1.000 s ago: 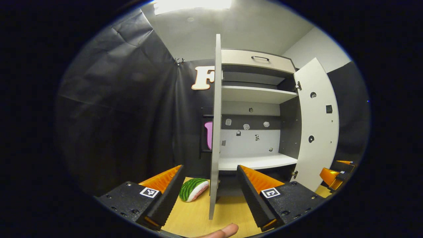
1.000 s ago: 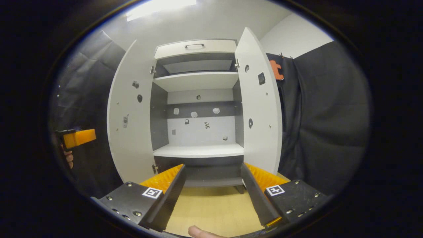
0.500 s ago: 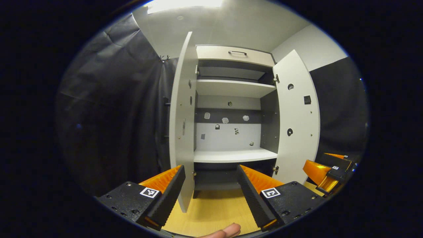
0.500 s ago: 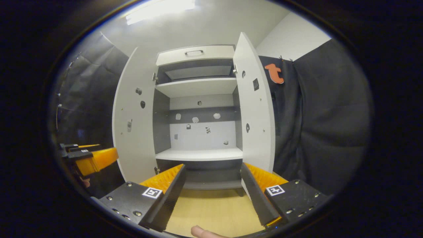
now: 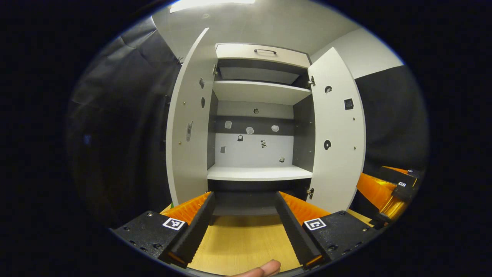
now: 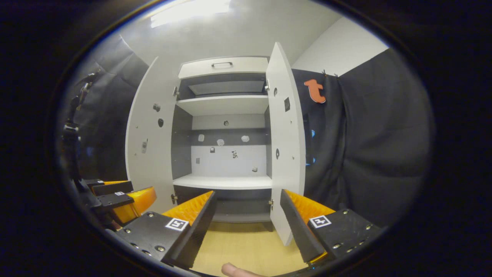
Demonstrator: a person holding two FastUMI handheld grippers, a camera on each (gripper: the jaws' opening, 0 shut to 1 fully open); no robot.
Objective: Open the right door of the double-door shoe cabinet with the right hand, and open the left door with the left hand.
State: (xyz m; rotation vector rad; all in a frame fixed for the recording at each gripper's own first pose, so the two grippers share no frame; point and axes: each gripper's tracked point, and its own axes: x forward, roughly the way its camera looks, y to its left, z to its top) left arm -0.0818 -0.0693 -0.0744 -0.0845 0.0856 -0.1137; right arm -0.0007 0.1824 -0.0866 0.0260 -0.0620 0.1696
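The shoe cabinet (image 5: 258,173) (image 6: 225,104) stands straight ahead with both doors swung wide. Its left door (image 5: 190,119) (image 6: 150,127) and right door (image 5: 336,130) (image 6: 286,146) hang out toward me, showing their inner faces. White shelves inside are bare. My left gripper (image 5: 243,229) is open, back from the cabinet, with nothing between its fingers. My right gripper (image 6: 246,227) is open too, its right finger close beside the right door's lower edge. The right gripper (image 5: 384,190) also appears low right in the left gripper view, and the left gripper (image 6: 119,194) low left in the right gripper view.
A pale drawer front (image 5: 263,54) with a dark handle tops the cabinet. The wooden floor (image 5: 242,242) runs from the grippers to the cabinet base. Black cloth walls (image 6: 369,146) close in on both sides. A fingertip (image 5: 265,268) shows at the bottom edge.
The left door has swung from edge-on to wide open. The left gripper's view turned to face the cabinet squarely. The left gripper dropped lower in the right gripper view.
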